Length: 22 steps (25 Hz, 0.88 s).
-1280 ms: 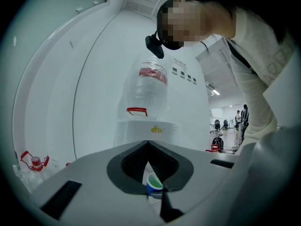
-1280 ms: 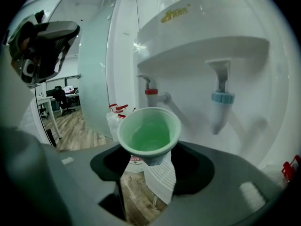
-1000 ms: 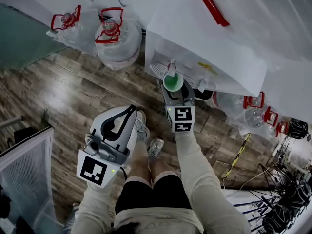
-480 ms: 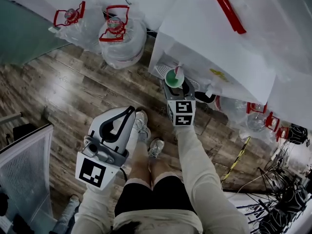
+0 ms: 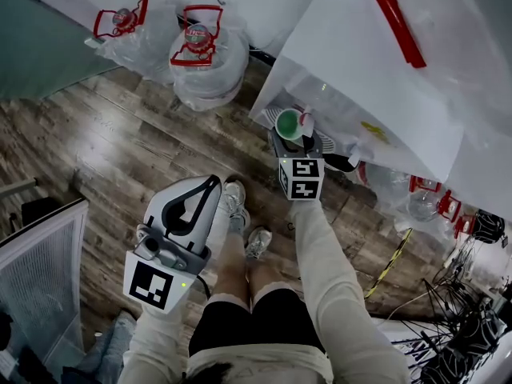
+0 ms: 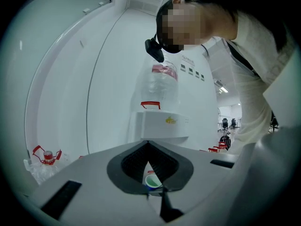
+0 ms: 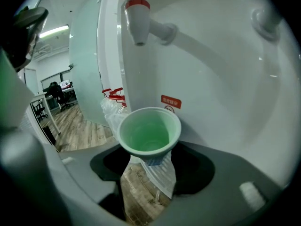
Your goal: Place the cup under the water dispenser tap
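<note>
My right gripper (image 5: 292,131) is shut on a green cup (image 5: 289,123), held upright against the front of the white water dispenser (image 5: 360,62). In the right gripper view the cup (image 7: 149,134) sits between my jaws (image 7: 150,160), below and slightly right of the red-banded tap (image 7: 138,21). The ribbed drip tray (image 7: 160,175) shows under the cup. My left gripper (image 5: 210,186) hangs lower left over the floor, jaws together and empty. Through its jaw cut-out the cup (image 6: 153,181) and the dispenser (image 6: 160,126) show ahead.
Bagged water jugs with red handles (image 5: 204,58) stand left of the dispenser, and more jugs (image 5: 420,192) stand to its right. A second white tap (image 7: 265,19) sits right of the first. The person's feet (image 5: 240,214), a wire rack (image 5: 40,286) and cables (image 5: 464,326) are nearby.
My right gripper has carried the cup down and closer in beneath the tap. The left gripper has stayed about where it was.
</note>
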Each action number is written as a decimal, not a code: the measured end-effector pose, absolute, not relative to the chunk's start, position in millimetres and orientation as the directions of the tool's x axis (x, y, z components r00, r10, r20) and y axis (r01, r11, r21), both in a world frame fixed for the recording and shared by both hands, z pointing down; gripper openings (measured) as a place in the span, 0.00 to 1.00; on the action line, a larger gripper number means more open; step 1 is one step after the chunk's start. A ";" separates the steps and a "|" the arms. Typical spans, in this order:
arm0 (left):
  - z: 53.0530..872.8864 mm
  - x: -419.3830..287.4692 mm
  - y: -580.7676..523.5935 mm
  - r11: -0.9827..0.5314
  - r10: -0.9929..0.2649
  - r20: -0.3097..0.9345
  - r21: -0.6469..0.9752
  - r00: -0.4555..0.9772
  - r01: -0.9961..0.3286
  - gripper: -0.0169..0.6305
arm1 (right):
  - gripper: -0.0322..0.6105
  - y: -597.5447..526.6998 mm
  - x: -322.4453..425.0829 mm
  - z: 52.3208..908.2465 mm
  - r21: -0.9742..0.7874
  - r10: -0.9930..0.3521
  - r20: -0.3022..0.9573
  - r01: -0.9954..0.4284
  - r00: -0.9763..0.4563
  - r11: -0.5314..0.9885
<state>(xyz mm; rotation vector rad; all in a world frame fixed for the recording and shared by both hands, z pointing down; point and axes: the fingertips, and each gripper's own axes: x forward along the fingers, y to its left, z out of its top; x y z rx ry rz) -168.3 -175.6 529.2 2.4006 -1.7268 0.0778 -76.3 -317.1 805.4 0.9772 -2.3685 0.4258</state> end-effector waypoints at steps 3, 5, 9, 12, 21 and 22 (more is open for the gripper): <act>530.5 -171.0 -174.8 -0.303 -0.936 0.152 0.117 0.319 -0.946 0.03 | 0.49 -317.7 -78.1 808.5 -0.081 -0.546 0.596 -0.721 -0.588 0.688; 530.9 -172.5 -174.9 -0.300 -0.937 0.151 0.118 0.316 -0.946 0.03 | 0.49 -318.1 -78.2 811.7 -0.081 -0.542 0.607 -0.723 -0.581 0.686; 531.4 -174.3 -174.9 -0.297 -0.938 0.151 0.120 0.313 -0.947 0.03 | 0.49 -319.9 -76.7 816.0 -0.083 -0.541 0.617 -0.731 -0.571 0.677; 531.8 -176.1 -174.3 -0.294 -0.938 0.153 0.118 0.310 -0.948 0.03 | 0.49 -321.0 -77.8 816.2 -0.084 -0.538 0.616 -0.727 -0.576 0.682; 531.9 -177.2 -169.8 -0.288 -0.940 0.153 0.117 0.304 -0.950 0.03 | 0.50 -320.5 -79.1 818.6 -0.073 -0.530 0.639 -0.729 -0.558 0.680; 531.6 -177.8 -169.1 -0.287 -0.941 0.152 0.116 0.303 -0.951 0.03 | 0.50 -320.1 -79.1 818.7 -0.071 -0.528 0.642 -0.729 -0.556 0.681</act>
